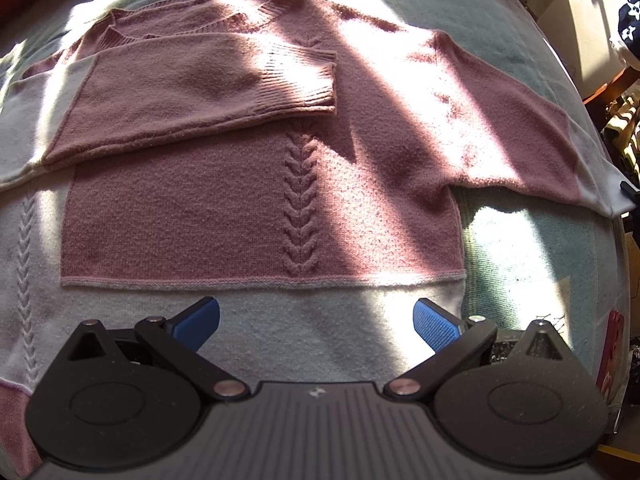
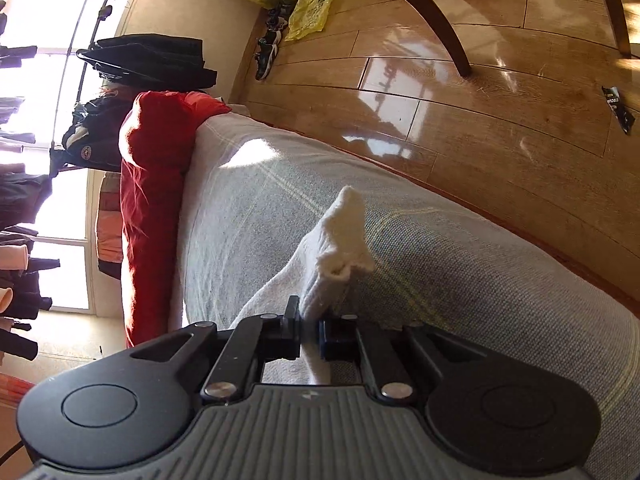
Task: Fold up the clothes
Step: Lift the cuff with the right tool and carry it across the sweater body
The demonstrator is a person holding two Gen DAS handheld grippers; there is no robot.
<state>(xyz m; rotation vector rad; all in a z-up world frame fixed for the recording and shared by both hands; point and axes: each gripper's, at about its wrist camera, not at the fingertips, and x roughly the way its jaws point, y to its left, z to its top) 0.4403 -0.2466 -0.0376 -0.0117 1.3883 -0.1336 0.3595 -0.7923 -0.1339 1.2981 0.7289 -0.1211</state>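
Observation:
A pink sweater with a white hem and a cable braid down the middle lies flat, front up, on a pale green blanket. One sleeve is folded across the chest. The other sleeve stretches out to the right and ends in a white cuff. My left gripper hovers open over the white hem, its blue pads wide apart and holding nothing. In the right wrist view my right gripper is shut on the white cuff, which sticks up past the fingers above the blanket.
A red cloth lies at the blanket's far end. Beyond the edge is glossy wooden floor with chair legs, yellow bags and shoes. Hanging clothes fill the window side. Strong sun patches cross the sweater.

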